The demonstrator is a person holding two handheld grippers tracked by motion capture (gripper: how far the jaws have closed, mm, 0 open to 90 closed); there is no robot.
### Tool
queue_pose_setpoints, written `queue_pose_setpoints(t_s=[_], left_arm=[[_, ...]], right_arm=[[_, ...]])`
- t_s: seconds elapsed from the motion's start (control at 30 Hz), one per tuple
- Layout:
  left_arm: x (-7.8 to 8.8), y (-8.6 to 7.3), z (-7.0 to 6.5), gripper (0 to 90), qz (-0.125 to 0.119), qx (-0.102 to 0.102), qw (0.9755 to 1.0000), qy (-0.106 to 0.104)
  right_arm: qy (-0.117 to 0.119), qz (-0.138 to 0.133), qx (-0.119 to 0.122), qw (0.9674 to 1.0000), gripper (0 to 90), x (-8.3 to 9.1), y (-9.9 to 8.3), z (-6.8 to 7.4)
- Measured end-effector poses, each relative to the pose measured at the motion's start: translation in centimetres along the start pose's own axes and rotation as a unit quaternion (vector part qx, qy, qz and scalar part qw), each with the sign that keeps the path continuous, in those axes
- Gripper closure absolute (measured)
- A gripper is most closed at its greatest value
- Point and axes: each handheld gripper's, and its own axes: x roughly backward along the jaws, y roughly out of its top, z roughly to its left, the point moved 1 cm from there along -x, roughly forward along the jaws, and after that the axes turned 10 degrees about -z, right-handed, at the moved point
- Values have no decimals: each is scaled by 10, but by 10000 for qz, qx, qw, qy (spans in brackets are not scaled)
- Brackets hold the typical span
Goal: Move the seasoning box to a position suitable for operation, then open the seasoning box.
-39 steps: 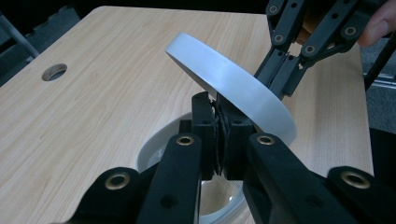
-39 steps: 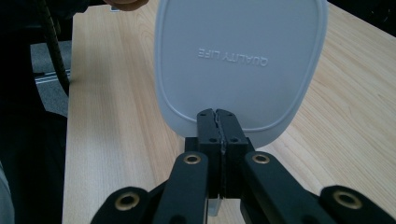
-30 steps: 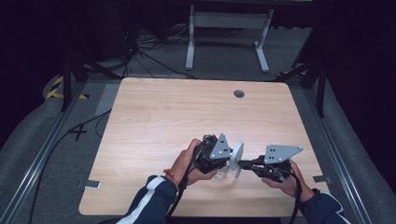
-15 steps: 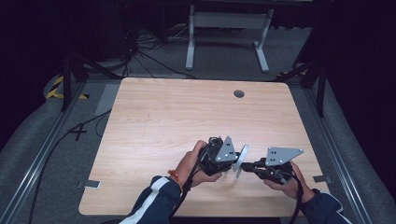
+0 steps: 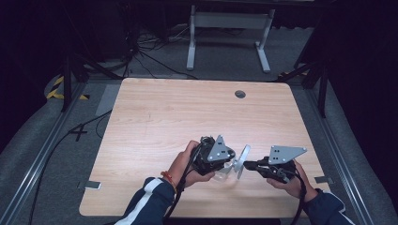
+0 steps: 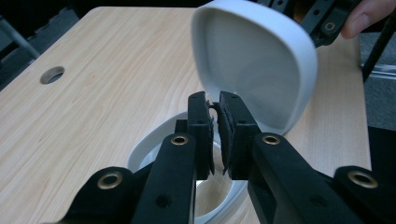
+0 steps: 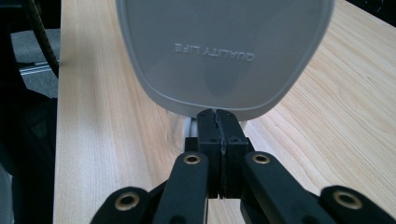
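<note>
Wooden table (image 5: 155,122): bare apart from the work at its near edge, in front of the person.

Container (image 6: 140,156): a clear-walled tub with a pale rim, standing on the table. The left gripper (image 6: 217,109) has its jaws pressed onto the tub's rim, one pad inside and one outside, steadying it.

Lid (image 7: 224,51): off the container and held on edge, nearly upright, just beside the tub's far side; its hollow underside faces the left gripper, and its lettered outer face faces the right gripper. The right gripper (image 7: 217,116) pinches the lid's rim with jaws pressed together on it.

Assessment: the lid appears fully separated from the tub, so the opening itself looks done. Remaining, as judged: carry the lid clear, set it down on the table, and release both holds.
</note>
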Motion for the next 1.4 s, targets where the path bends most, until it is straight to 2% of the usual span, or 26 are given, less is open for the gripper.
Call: queue_pose_setpoints(t_s=[0.2, 0.23, 0.3, 0.37, 0.5, 0.53, 0.67, 0.73, 0.8, 0.83, 0.87, 0.93, 1.07, 1.2, 1.27, 1.33, 1.37, 1.4], left_arm=[[18, -12, 9, 835, 59, 120, 9994, 311], [25, -17, 14, 833, 101, 177, 9988, 441], [29, -20, 17, 834, 96, 235, 9985, 485], [38, -29, 25, 829, 187, 268, 9973, 651], [58, -48, 40, 807, 413, 476, 9944, 849], [58, -48, 40, 807, 413, 476, 9944, 849], [82, -75, 53, 796, 568, 815, 9882, 1167], [94, -87, 58, 778, 720, 893, 9849, 1295], [104, -96, 61, 736, 854, 901, 9837, 1300], [109, -101, 61, 736, 931, 863, 9826, 1352], [115, -107, 63, 734, 1015, 880, 9805, 1434], [124, -117, 65, 717, 1013, 1009, 9783, 1499], [137, -135, 67, 663, 1064, 1141, 9748, 1597], [141, -153, 67, 596, 1265, 1221, 9699, 1685], [142, -160, 67, 581, 1328, 1249, 9685, 1698], [142, -163, 67, 542, 1364, 1277, 9684, 1652], [143, -170, 66, 542, 1324, 1338, 9691, 1595], [144, -174, 66, 519, 1344, 1365, 9686, 1585]], right_arm=[[-11, 58, 8, 10000, 900, 0, 1, -1], [-2, 68, 25, 10000, 899, 0, 1, -2], [-5, 81, 49, 10000, 900, 0, 0, -3], [-18, 93, 30, 10000, 900, 1, 0, -4], [-89, 134, 59, 9999, 899, 5, -2, -6], [-118, 153, 62, 9998, 899, 7, -2, -8], [-224, 124, 58, 9997, 899, 14, 0, -12], [-312, 88, 29, 9995, 898, 19, 1, -16], [-460, 90, 40, 9989, 898, 25, 2, -22], [-460, 90, 40, 9989, 898, 25, 2, -22], [-498, 105, 35, 9987, 898, 28, 2, -23], [-590, 147, -38, 9981, 897, 33, 1, -28], [-768, 342, -131, 9964, 892, 35, -3, -35], [-980, 621, -129, 9932, 868, 38, -13, -41], [-1023, 721, -154, 9920, 867, 41, -18, -42], [-1060, 812, -184, 9909, 860, 44, -24, -42], [-1060, 812, -184, 9909, 860, 44, -24, -42], [-1049, 876, -224, 9904, 853, 46, -30, -43]])
